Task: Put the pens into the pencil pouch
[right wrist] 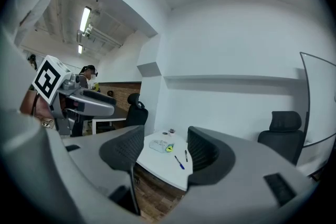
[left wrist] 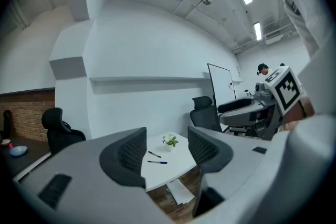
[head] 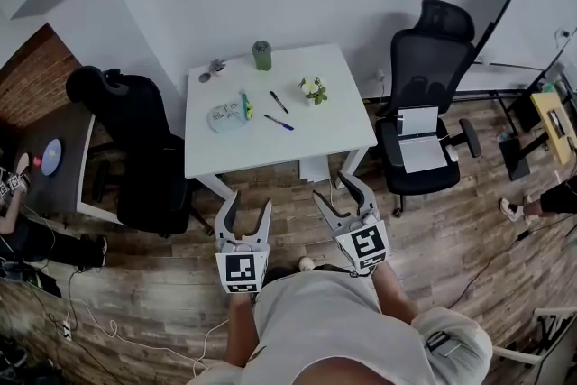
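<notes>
A white table (head: 315,144) stands ahead of me on the wooden floor. On it lie a blue pen (head: 279,123), a black pen (head: 279,102) and a pale pencil pouch (head: 225,116) with a yellow-green marker (head: 246,105) at its right end. My left gripper (head: 245,218) and right gripper (head: 340,194) hover over the floor short of the table's near edge, both open and empty. The left gripper view shows the blue pen (left wrist: 157,162) and black pen (left wrist: 154,154) between its jaws. The right gripper view shows the pouch (right wrist: 158,146) and blue pen (right wrist: 180,162).
A green cup (head: 261,55), a small grey item (head: 206,77) and a little potted plant (head: 314,90) stand on the table. Black office chairs flank it, one left (head: 135,149), one right (head: 424,104) with papers on the seat. Cables trail on the floor at the left.
</notes>
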